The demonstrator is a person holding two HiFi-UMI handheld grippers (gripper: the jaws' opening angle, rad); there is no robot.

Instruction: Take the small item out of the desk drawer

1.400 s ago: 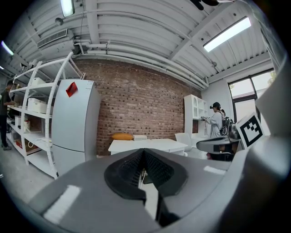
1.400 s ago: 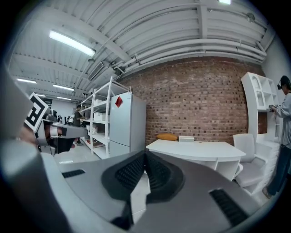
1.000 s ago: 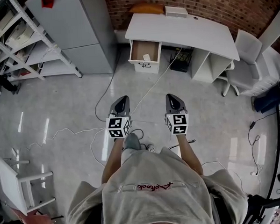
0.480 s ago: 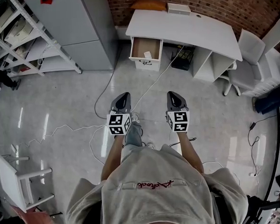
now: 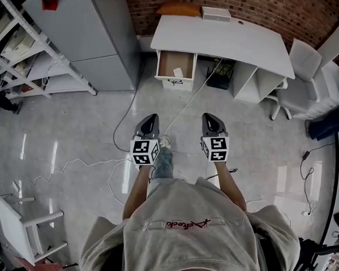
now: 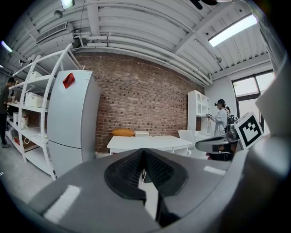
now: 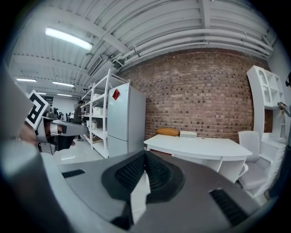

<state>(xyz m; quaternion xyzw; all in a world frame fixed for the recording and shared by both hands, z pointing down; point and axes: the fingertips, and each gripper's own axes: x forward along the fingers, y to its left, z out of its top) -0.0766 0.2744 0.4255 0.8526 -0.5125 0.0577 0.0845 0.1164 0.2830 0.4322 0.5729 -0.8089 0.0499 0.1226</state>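
Note:
The white desk [image 5: 227, 41] stands against the brick wall ahead, also seen in the left gripper view [image 6: 150, 144] and the right gripper view [image 7: 200, 148]. Its left drawer [image 5: 175, 64] is pulled open, and a small white item [image 5: 177, 72] lies inside near the front. My left gripper [image 5: 149, 120] and right gripper [image 5: 209, 118] are held side by side over the floor, well short of the desk. Both are shut with nothing between the jaws.
A grey cabinet [image 5: 96, 34] stands left of the desk, with white shelving [image 5: 23, 55] further left. Cables [image 5: 179, 112] trail across the floor toward the desk. A white chair [image 5: 294, 77] sits at the desk's right, a white stool [image 5: 21, 219] at lower left.
The desk and drawer have shifted slightly in the head view as the person steps forward. Both grippers keep the same side-by-side pose, still shut.

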